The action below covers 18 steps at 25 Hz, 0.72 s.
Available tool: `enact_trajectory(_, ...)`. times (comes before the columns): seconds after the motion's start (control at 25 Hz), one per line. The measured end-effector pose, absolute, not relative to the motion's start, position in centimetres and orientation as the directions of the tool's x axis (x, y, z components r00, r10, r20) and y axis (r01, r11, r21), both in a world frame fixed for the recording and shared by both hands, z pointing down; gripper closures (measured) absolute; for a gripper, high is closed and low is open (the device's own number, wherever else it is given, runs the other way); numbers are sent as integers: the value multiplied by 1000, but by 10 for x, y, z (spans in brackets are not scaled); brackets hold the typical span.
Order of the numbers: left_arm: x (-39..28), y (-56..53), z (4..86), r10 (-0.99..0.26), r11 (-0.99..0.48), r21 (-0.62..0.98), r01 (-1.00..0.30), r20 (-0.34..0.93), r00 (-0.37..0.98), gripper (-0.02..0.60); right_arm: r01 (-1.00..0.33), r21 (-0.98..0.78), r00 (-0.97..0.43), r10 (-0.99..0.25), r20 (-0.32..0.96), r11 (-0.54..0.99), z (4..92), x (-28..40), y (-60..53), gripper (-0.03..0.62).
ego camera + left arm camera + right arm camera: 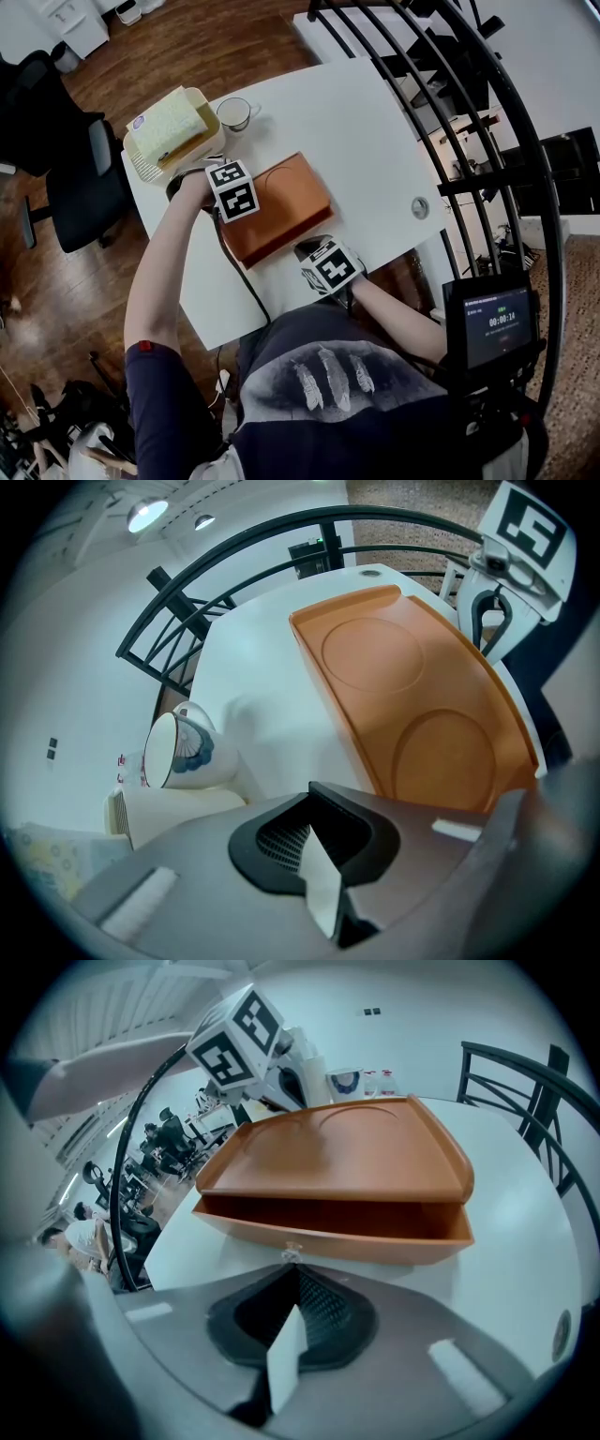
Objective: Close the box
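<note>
An orange box [281,206] lies flat on the white table [375,122]. In the right gripper view its lid [337,1157] sits just above the base, leaving a narrow dark gap along the front. A small metal clasp [292,1252] hangs at the base's front edge. My right gripper [295,1269] is shut with its tip right at that clasp, at the box's near side [319,251]. The left gripper [234,202] rests at the box's left edge, shut, with the lid [412,696] just ahead of its tip [314,794].
A white cup [233,114] and a cream basket [169,131] holding a yellow cloth stand at the table's far left corner. A black curved railing [469,112] runs along the right. A black office chair [56,159] is off the left edge.
</note>
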<state>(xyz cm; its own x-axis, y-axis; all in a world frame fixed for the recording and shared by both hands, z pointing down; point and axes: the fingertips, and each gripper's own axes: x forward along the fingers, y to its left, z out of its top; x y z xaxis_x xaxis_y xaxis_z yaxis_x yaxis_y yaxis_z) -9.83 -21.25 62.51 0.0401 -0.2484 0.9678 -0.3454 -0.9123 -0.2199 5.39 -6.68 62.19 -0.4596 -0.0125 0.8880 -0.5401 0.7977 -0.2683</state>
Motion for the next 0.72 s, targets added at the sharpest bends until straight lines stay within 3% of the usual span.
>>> enact_trajectory(0.72,-98,-215,629,-247,-921,-224,-319,968,33,568,-539,-266,-475,-29,879,799,625,44,-79,589)
